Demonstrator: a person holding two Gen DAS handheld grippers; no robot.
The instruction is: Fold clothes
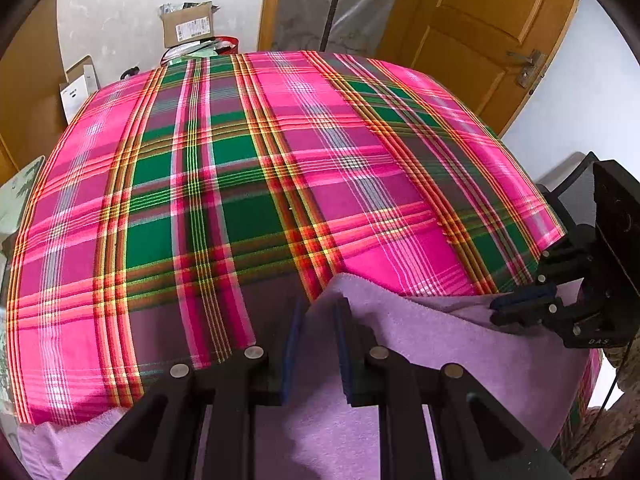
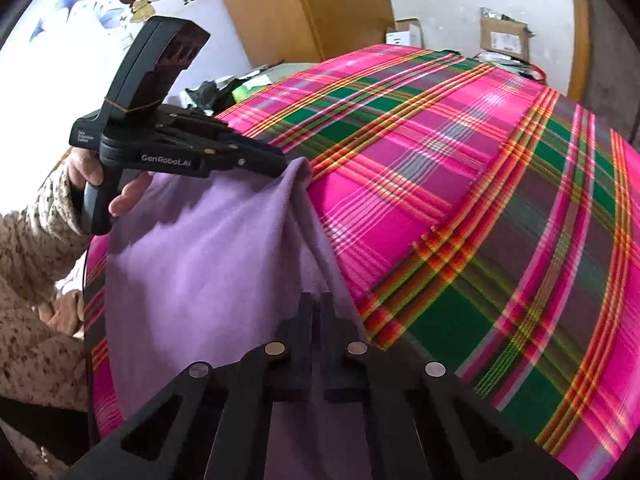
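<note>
Left wrist view: my left tongs (image 1: 316,344) stand at the near edge of the counter (image 1: 248,184), blue pads on either side of a raised fold of the purple garment (image 1: 420,344).
Left tongs state: closed on that fold; cloth fills the narrow gap between the pads.
Right wrist view: my right tongs (image 2: 318,320) are pinched on another edge of the same purple garment (image 2: 192,264); the fingers (image 2: 306,312) sit almost together with the cloth between them.
Garment position: near edge of the counter, toward its right corner in the left view, draped over the edge toward me, lifted into a peak at each grip.
Counter cover: pink, green and orange plaid cloth (image 2: 460,184), spread flat across the whole top.
Holder: a hand (image 2: 120,196) in a speckled sleeve (image 2: 28,256) grips the left tool's handle.
Far edge: cardboard boxes (image 1: 188,26) beyond the counter, wooden door (image 1: 480,28) behind.
</note>
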